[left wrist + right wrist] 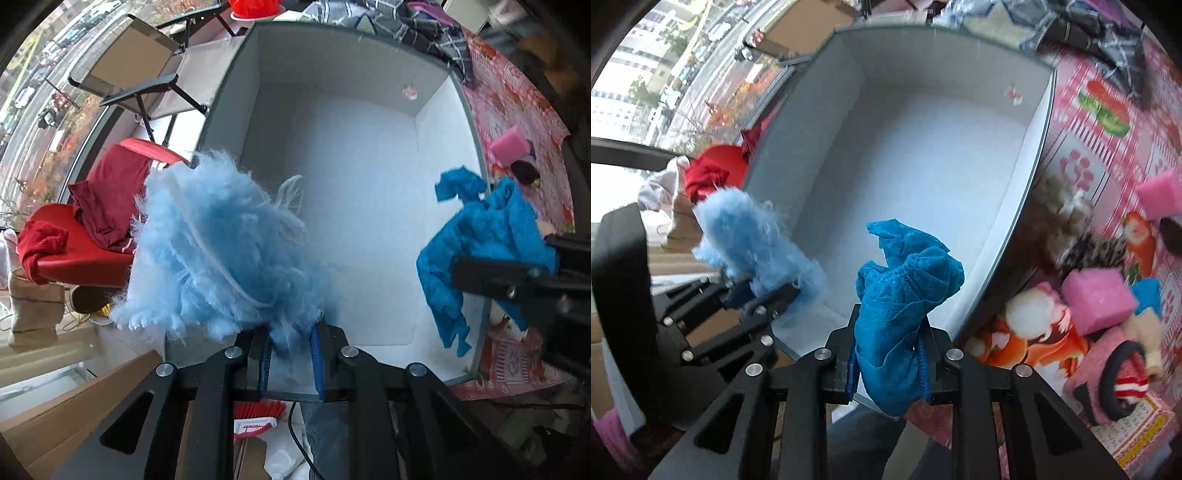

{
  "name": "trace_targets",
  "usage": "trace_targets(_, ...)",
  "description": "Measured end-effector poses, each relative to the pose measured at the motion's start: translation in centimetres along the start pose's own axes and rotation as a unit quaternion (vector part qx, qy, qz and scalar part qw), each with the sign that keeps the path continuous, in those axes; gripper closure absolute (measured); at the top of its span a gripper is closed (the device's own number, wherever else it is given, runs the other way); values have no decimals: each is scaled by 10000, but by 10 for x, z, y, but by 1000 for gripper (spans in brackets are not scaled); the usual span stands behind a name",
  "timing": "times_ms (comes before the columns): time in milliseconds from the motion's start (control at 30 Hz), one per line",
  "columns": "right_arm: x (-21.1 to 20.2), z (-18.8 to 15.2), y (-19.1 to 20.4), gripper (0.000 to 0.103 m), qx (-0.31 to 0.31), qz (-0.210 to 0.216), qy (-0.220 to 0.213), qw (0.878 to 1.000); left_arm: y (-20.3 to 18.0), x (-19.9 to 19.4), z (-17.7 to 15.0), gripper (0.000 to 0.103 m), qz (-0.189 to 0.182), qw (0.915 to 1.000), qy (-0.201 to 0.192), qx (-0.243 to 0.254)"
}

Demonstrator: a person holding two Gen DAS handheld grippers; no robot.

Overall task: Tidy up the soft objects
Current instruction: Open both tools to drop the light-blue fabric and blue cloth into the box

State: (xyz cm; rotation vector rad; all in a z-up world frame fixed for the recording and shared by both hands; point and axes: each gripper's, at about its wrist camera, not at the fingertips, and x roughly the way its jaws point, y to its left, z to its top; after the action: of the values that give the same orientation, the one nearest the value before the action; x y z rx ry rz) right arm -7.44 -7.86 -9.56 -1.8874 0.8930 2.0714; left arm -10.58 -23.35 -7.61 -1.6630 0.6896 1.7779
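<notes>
The left gripper (291,347), at bottom centre of its view, points straight down, jaws clamped. The right gripper (890,354), bottom centre, tilts steeply downward, jaws likewise clamped.

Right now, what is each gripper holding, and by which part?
Left gripper: fluffy light-blue item, pinched at its lower edge. Right gripper: crumpled blue cloth, clamped near its lower end.
</notes>
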Motion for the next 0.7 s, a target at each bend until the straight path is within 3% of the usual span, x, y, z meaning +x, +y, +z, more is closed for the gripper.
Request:
trace_targets(400, -20, 8, 17, 77, -159, -27, -281, 9995, -5, -20, 5, 81, 6, 9997, -221, 77)
trace_targets(500, -21, 8, 19, 77, -175, -26, -303, 9994, -2, -20, 7, 76, -20, 9996, -258, 74)
trace_targets(567, -21, 10, 23, 77, -197, -31, -321, 9993, -1, -23, 6, 68, -42, 9996, -279, 84)
trace_targets(700, -24, 10, 20, 76, -183, 64, -296, 9994, -2, -29, 7, 23, -75, 9992, -392, 63)
